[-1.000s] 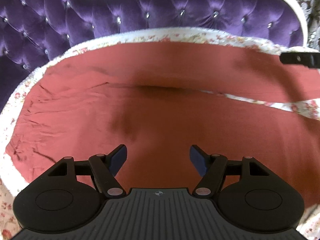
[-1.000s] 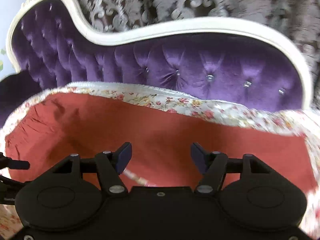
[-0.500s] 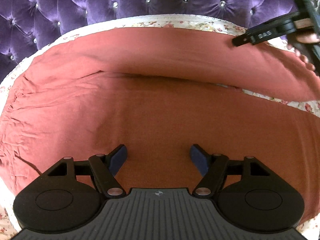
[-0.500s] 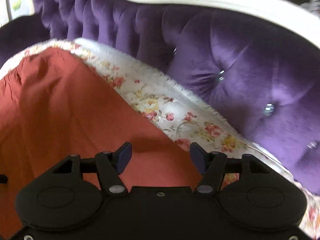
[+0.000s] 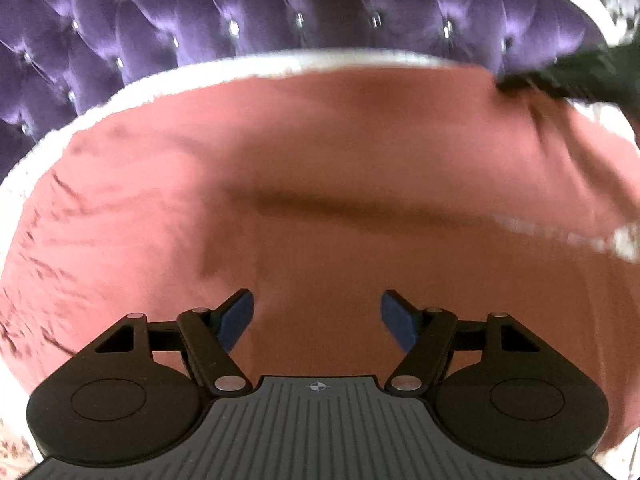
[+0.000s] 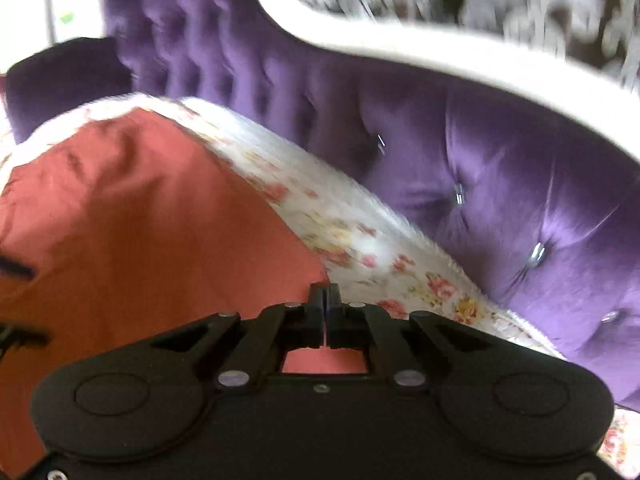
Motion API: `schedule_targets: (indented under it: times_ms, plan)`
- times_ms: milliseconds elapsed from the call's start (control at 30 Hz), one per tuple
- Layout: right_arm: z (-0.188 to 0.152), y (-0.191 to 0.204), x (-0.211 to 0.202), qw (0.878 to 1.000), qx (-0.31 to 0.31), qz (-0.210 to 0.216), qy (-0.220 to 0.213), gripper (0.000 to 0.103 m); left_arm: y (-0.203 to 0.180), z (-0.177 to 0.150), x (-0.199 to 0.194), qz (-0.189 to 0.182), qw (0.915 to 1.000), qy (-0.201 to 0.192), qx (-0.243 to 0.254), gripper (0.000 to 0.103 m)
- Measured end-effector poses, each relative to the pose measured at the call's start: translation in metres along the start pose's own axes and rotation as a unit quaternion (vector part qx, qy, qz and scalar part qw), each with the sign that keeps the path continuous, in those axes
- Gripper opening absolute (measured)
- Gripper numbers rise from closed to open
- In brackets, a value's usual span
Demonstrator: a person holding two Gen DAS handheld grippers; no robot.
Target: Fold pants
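Observation:
The rust-red pants (image 5: 320,168) lie spread flat on a floral sheet, filling most of the left wrist view. My left gripper (image 5: 316,316) is open and empty, just above the near leg. My right gripper (image 6: 325,300) is shut on the far edge of the pants (image 6: 140,232), at the leg end beside the floral sheet. In the left wrist view the right gripper (image 5: 568,76) shows as a dark blur at the upper right corner of the far leg.
The floral sheet (image 6: 360,240) covers the seat of a purple tufted sofa (image 6: 480,168) with a white frame (image 6: 440,52). The sofa back (image 5: 280,20) rises close behind the pants. A strip of sheet (image 5: 560,236) shows between the two legs.
My right gripper has closed on the far edge of the pants; it was open before. The left gripper has stayed open and shifted slightly over the cloth.

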State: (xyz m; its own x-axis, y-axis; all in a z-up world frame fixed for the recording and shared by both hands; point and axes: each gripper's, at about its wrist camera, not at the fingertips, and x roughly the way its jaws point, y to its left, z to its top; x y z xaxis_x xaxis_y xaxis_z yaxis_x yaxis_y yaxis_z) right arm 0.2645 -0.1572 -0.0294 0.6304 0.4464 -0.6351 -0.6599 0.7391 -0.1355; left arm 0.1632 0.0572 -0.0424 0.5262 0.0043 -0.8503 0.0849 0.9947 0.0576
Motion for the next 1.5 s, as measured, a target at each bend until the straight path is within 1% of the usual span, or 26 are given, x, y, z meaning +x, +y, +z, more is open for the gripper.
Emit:
schedule_targets:
  times_ms: [67, 133, 200, 300, 400, 433, 533, 600, 733, 833, 900, 933, 967, 1000, 1067, 1133, 1233, 1267, 1367, 1433, 1500]
  plan:
    - [-0.006, 0.020, -0.024, 1.000, -0.014, -0.002, -0.016, 0.007, 0.006, 0.015, -0.008, -0.014, 0.9997, -0.015, -0.013, 0.070]
    - [-0.016, 0.040, -0.044, 1.000, -0.011, 0.005, -0.029, 0.007, 0.012, 0.032, -0.014, -0.037, 0.9986, -0.027, -0.028, 0.070]
    - [-0.026, 0.057, -0.052, 0.999, -0.005, 0.008, -0.032, 0.007, 0.014, 0.050, -0.015, -0.055, 0.9972, -0.032, -0.039, 0.070]
    - [-0.040, 0.079, -0.053, 0.999, -0.012, 0.002, -0.031, 0.007, 0.014, 0.074, -0.005, -0.080, 0.9951, -0.020, -0.055, 0.070]
    - [-0.049, 0.088, -0.047, 1.000, -0.005, -0.002, -0.026, 0.007, 0.012, 0.088, 0.009, -0.099, 0.9926, 0.005, -0.071, 0.070]
    - [-0.050, 0.090, -0.046, 1.000, -0.005, -0.007, -0.027, 0.007, 0.011, 0.093, 0.015, -0.100, 0.9924, 0.011, -0.071, 0.070]
    - [-0.050, 0.089, -0.043, 1.000, 0.003, -0.011, -0.029, 0.007, 0.005, 0.100, 0.031, -0.079, 0.9942, 0.031, -0.065, 0.070]
    - [-0.051, 0.088, -0.042, 0.999, 0.009, -0.012, -0.030, 0.007, 0.004, 0.102, 0.043, -0.073, 0.9937, 0.047, -0.071, 0.070]
    - [-0.054, 0.092, -0.042, 1.000, 0.010, -0.012, -0.027, 0.007, 0.011, 0.104, 0.061, -0.091, 0.9873, 0.077, -0.105, 0.070]
    - [-0.055, 0.095, -0.039, 1.000, 0.005, -0.018, -0.024, 0.007, 0.009, 0.110, 0.074, -0.086, 0.9852, 0.089, -0.118, 0.068]
    - [-0.056, 0.097, -0.038, 0.999, 0.005, -0.023, -0.025, 0.007, 0.008, 0.114, 0.078, -0.093, 0.9833, 0.095, -0.124, 0.036]
    - [-0.056, 0.097, -0.039, 0.999, 0.009, -0.024, -0.028, 0.007, 0.007, 0.114, 0.079, -0.086, 0.9823, 0.106, -0.128, 0.015]
    - [-0.056, 0.097, -0.041, 0.999, 0.015, -0.025, -0.032, 0.007, 0.007, 0.115, 0.075, -0.086, 0.9824, 0.104, -0.129, 0.014]
    - [-0.055, 0.097, -0.045, 0.999, 0.021, -0.028, -0.037, 0.007, 0.006, 0.115, 0.066, -0.086, 0.9845, 0.091, -0.123, 0.014]
    - [-0.053, 0.098, -0.058, 0.998, 0.032, -0.031, -0.051, 0.007, 0.003, 0.111, 0.043, -0.082, 0.9889, 0.063, -0.106, 0.013]
    - [-0.052, 0.103, -0.075, 0.996, 0.039, -0.039, -0.065, 0.007, -0.001, 0.101, 0.010, -0.081, 0.9924, 0.029, -0.088, 0.013]
    - [-0.056, 0.118, -0.103, 0.994, 0.049, -0.043, -0.088, 0.007, -0.001, 0.076, -0.035, -0.082, 0.9938, -0.011, -0.073, 0.013]
    - [-0.060, 0.124, -0.111, 0.993, 0.053, -0.044, -0.092, 0.007, -0.002, 0.068, -0.044, -0.084, 0.9939, -0.018, -0.070, 0.013]
    - [-0.075, 0.147, -0.126, 0.993, 0.060, -0.042, -0.094, 0.007, -0.001, 0.026, -0.065, -0.083, 0.9941, -0.026, -0.065, 0.013]
    - [-0.087, 0.163, -0.126, 0.994, 0.059, -0.043, -0.086, 0.007, -0.001, 0.002, -0.066, -0.079, 0.9944, -0.023, -0.067, 0.013]
    - [-0.099, 0.176, -0.119, 0.995, 0.063, -0.041, -0.064, 0.007, -0.003, -0.022, -0.059, -0.072, 0.9953, -0.015, -0.063, 0.013]
